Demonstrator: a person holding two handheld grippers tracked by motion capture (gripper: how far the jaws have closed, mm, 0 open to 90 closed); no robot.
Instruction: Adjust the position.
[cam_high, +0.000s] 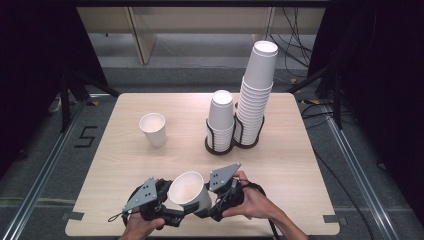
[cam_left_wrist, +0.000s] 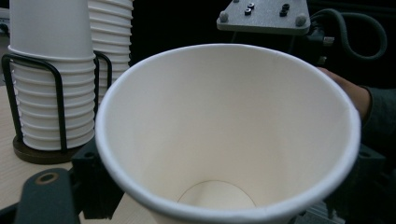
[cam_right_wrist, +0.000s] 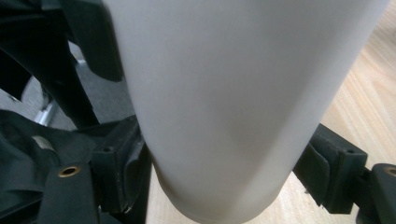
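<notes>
A white paper cup (cam_high: 188, 192) was held up near the front edge of the table (cam_high: 125, 150), tipped with its mouth up. It was squeezed by the left gripper (cam_high: 172, 212) low down and by the right gripper (cam_right_wrist: 224, 172) on its side. Behind it, 1 lone cup (cam_high: 153, 129) and 2 cup stacks (cam_high: 243, 100) in a black rack (cam_high: 220, 142) were seen.

Evenly lit from overhead on the wooden table (cam_high: 280, 150), with darkness swallowing both sides of the room. Soft, short shadows beside the stacked cups (cam_high: 256, 95). Slightly soft and low in resolution overall. Mild glare inside the paper cup (cam_left_wrist: 229, 135). Blurred, featureless cup wall up close in the right gripper view, dim at the left.
</notes>
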